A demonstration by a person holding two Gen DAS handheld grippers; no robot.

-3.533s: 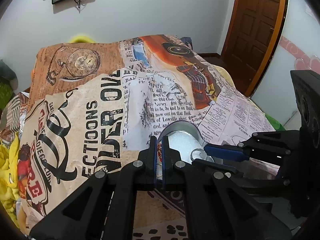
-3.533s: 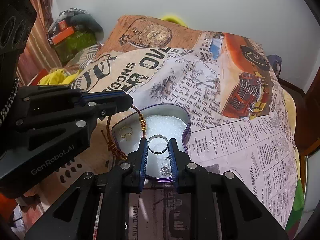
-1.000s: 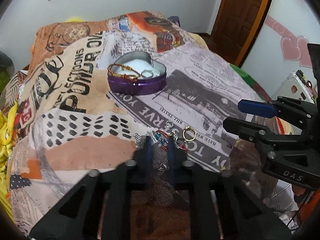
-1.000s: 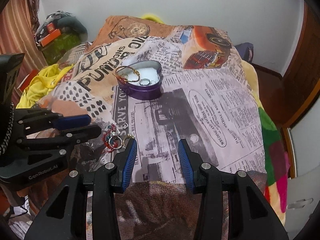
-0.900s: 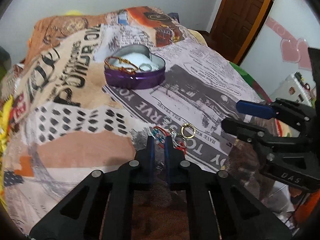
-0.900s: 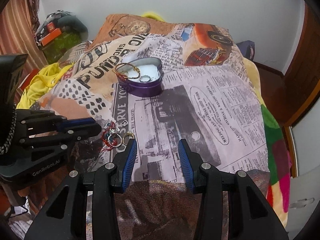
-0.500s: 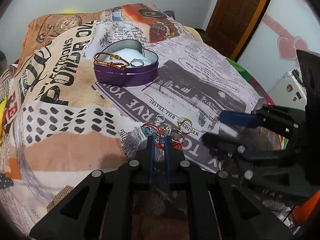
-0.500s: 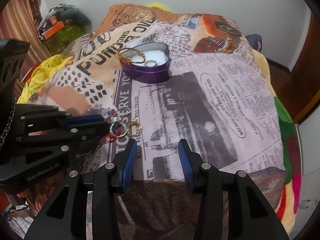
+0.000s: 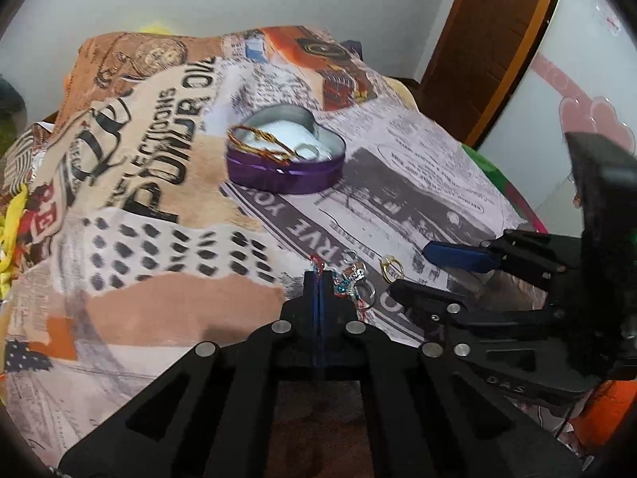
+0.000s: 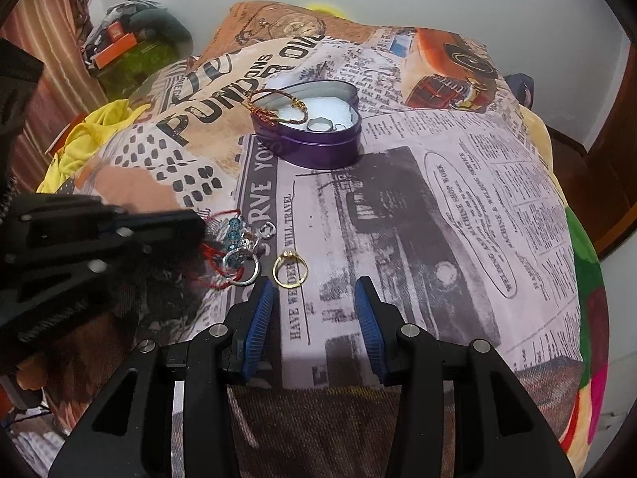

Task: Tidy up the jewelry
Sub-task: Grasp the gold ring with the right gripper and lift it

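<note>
1. Left wrist view. The left gripper (image 9: 318,279) has its jaws pressed together on a red thread (image 9: 316,269) at the near edge of a small pile of jewelry (image 9: 352,279) lying on the printed blanket (image 9: 139,183). The grip sits at the end of the strand, probably so that the bracelet and its blue beads can be lifted clear of the rings tangled beside it. A gold ring (image 9: 392,267) lies just beside the pile, apart from it. Farther off stands the purple heart-shaped tin (image 9: 284,167), its lid off; a braided bangle (image 9: 260,145) leans over its rim and a silver ring (image 9: 306,150) rests on the white padding inside. The right gripper (image 9: 414,271) waits at the right.

2. Right wrist view. The right gripper (image 10: 314,310) has its jaws wide apart and holds nothing; it hovers near the gold ring (image 10: 290,269), which lies flat just ahead of its left finger, a likely next pick. The left gripper (image 10: 199,223) reaches the pile (image 10: 235,251) from the left; its jaw state cannot be told here. The tin (image 10: 314,143) stands well apart up the blanket (image 10: 438,199), the judged destination for the loose pieces.
</note>
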